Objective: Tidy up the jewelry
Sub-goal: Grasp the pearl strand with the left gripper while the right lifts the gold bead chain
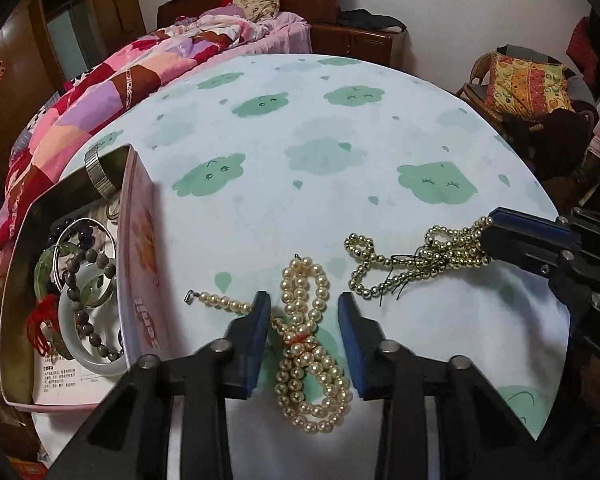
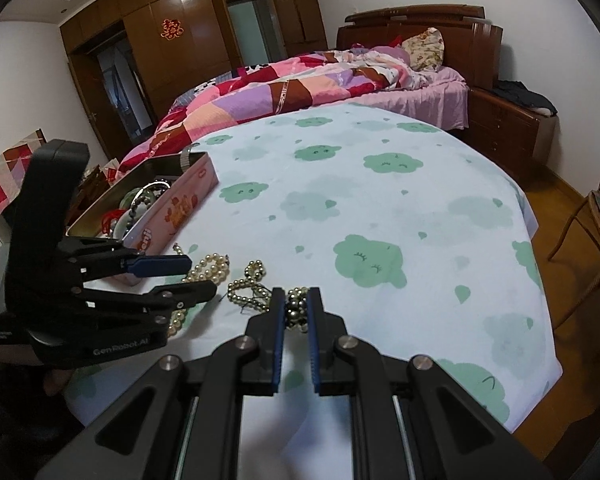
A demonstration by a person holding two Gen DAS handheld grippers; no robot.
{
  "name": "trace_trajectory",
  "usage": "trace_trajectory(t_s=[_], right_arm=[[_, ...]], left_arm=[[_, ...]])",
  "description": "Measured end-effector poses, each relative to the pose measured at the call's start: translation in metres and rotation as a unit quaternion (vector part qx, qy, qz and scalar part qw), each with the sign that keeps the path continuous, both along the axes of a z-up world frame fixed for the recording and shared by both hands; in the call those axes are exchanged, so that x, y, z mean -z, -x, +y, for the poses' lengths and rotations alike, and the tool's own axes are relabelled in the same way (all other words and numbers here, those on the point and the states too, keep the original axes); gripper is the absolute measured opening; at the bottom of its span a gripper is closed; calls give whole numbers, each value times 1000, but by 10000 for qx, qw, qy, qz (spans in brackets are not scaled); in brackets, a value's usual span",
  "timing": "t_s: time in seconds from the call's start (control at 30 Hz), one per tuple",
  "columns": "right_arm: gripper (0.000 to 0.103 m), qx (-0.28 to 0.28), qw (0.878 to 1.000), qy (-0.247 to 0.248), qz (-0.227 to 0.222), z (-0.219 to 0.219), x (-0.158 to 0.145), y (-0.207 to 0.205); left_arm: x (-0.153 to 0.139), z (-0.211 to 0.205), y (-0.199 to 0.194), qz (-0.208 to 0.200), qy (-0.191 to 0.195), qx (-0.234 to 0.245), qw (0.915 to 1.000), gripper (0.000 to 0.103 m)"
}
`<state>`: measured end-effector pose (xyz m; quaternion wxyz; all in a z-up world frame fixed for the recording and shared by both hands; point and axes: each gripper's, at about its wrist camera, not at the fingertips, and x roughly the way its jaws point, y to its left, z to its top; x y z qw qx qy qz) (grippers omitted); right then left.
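Left tool [image 1: 304,304] gapes astride limp, slippery pearl strand [image 1: 308,344], best pinched at its red-tied waist; right tool [image 2: 296,300] clamps gold beads [image 2: 252,284].

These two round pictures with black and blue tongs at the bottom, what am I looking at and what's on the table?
They are hand-held claws with a fisheye camera on each, looking along its fingers. One picture comes from the left claw, open around a cream pearl necklace lying on the cloud-print tablecloth. The other comes from the right claw, closed on a gold bead necklace that rests on the cloth. To the left stands an open pink tin holding bangles and bead bracelets.
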<state>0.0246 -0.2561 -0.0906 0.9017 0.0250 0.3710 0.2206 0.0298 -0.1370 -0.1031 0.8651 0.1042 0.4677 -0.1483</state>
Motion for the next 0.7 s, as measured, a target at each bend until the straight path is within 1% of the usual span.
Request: trace_trajectory(t_s=[0.03, 0.07, 0.17, 0.27, 0.53, 0.7], right_arm=[[13, 6, 10000, -1, -15, 0, 0, 1], [13, 15, 10000, 0, -27, 1, -1, 1], [13, 17, 10000, 16, -52, 2, -2, 2], [13, 8, 9999, 32, -95, 4, -4, 4], [13, -10, 9995, 12, -328, 8, -23, 8], [13, -15, 9985, -8, -549, 11, -42, 9]], left_arm=[[-1, 0, 2, 1, 32, 64, 10000, 7], [-2, 0, 3, -19, 42, 101, 9999, 6], [-5, 4, 9, -88, 101, 131, 9998, 5], [-14, 10, 12, -254, 178, 60, 9995, 5], [-50, 28, 21, -761, 518, -106, 9957, 5], [-73, 41, 24, -1064, 689, -190, 9918, 5]])
